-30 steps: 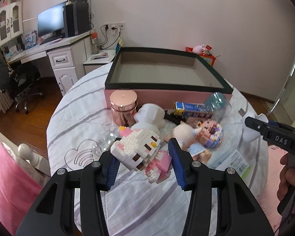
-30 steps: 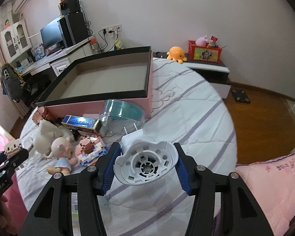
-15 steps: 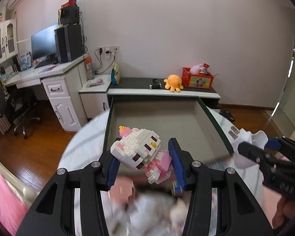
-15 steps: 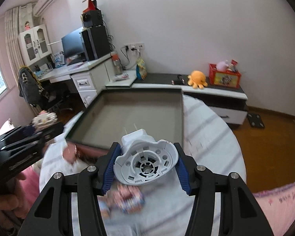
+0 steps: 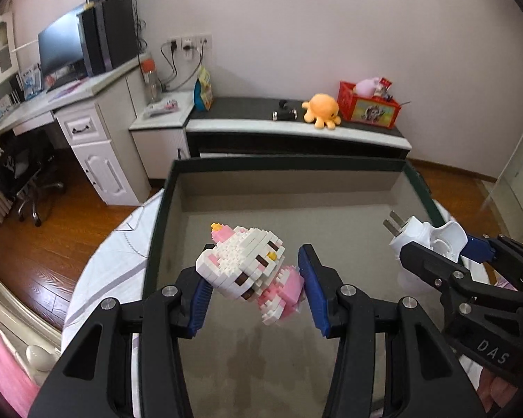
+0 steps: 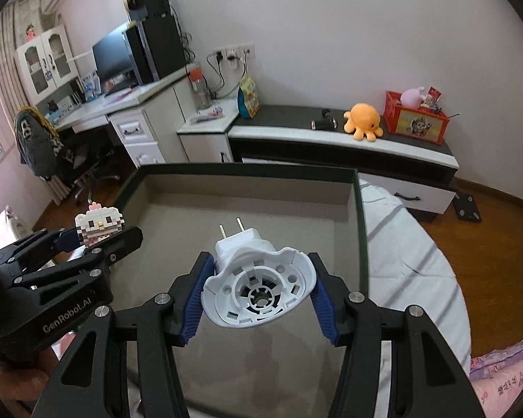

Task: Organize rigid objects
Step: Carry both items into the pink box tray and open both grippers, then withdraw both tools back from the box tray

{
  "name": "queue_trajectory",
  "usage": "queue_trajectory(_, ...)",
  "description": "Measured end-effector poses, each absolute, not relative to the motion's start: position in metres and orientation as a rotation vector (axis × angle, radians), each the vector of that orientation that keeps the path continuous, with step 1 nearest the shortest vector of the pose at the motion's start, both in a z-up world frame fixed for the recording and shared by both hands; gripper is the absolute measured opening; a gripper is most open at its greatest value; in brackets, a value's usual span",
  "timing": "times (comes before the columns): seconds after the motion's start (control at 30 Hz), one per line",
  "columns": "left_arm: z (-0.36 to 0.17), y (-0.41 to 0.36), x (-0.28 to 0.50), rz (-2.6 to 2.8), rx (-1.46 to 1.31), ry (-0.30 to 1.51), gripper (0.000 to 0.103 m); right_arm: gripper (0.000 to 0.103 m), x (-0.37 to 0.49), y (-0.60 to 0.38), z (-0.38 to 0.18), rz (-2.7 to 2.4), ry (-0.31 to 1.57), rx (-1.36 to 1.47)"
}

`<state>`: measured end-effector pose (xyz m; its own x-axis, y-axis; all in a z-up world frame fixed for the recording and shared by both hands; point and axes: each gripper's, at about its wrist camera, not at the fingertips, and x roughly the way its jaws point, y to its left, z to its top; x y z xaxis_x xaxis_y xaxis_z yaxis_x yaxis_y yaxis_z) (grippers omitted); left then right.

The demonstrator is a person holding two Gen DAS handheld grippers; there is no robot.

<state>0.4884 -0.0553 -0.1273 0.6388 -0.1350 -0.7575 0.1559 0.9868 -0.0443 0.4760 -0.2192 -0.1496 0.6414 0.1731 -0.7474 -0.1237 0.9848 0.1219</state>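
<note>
Over the near part of the box (image 5: 331, 181), the left gripper (image 5: 254, 287) is closed on a brick cat (image 5: 247, 268), its blue pads (image 5: 200, 299) pressing the white-and-pink figure from both sides, so the cat hangs clear of the grey floor, tilted with its face up and to the right. Just to its right, also above the box, the right gripper (image 6: 259, 294) is clamped on a white plug (image 6: 256, 285): the pads (image 6: 195, 304) pinch the round, ribbed shell, and the two metal prongs point away toward the far wall of the box. In the right wrist view the left gripper with the cat shows at the left edge, near the box's left rim.

The box has a dark rim and sits on a round table (image 6: 418, 254) with a striped cloth. Past it stands a low cabinet (image 5: 296, 136) carrying an orange octopus (image 5: 321, 109) and a red crate (image 5: 368, 109). Farther left is a white desk (image 5: 69, 104) with a monitor (image 5: 61, 48).
</note>
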Motion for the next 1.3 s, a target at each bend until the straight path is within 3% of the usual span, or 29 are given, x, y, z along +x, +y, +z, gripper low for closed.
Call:
queue_trajectory(0.1, -0.140, -0.062, 0.494, -0.168, 0.040, 0.901, 0.053, 0.056, 0.481, -0.220, -0.159, 0.152, 0.888, 0.059)
queue_trajectory(0.17, -0.142, -0.063, 0.492, -0.160, 0.049, 0.900, 0.079, 0.056, 0.482, -0.221, -0.166, 0.150, 0.915, 0.064)
queue_trajectory(0.2, -0.142, -0.062, 0.491, -0.133, 0.062, 0.890, 0.082, 0.057, 0.483, -0.222, -0.167, 0.154, 0.919, 0.065)
queue_trajectory(0.27, -0.140, -0.059, 0.490, -0.120, 0.060, 0.882, 0.085, 0.065, 0.480, -0.225, -0.168, 0.147, 0.917, 0.069)
queue_trajectory(0.33, -0.137, -0.052, 0.487, -0.115, 0.041, 0.881, 0.089, 0.084, 0.477, -0.228, -0.166, 0.138, 0.906, 0.081)
queue_trajectory(0.4, -0.131, -0.046, 0.480, -0.101, 0.037, 0.863, 0.095, 0.088, 0.474, -0.231, -0.164, 0.146, 0.906, 0.104)
queue_trajectory(0.5, -0.119, -0.039, 0.468, -0.089, 0.036, 0.828, 0.100, 0.103, 0.471, -0.234, -0.160, 0.141, 0.899, 0.138)
queue_trajectory(0.53, -0.114, -0.036, 0.461, -0.084, 0.038, 0.812, 0.103, 0.103, 0.467, -0.235, -0.157, 0.140, 0.891, 0.142)
queue_trajectory(0.97, -0.044, 0.000, 0.333, -0.073, -0.007, 0.604, 0.103, 0.103, 0.372, -0.221, -0.085, 0.101, 0.703, 0.128)
queue_trajectory(1.3, -0.033, 0.018, 0.234, 0.004, -0.023, 0.494, 0.103, 0.103, 0.261, -0.220, -0.054, 0.012, 0.551, 0.102)
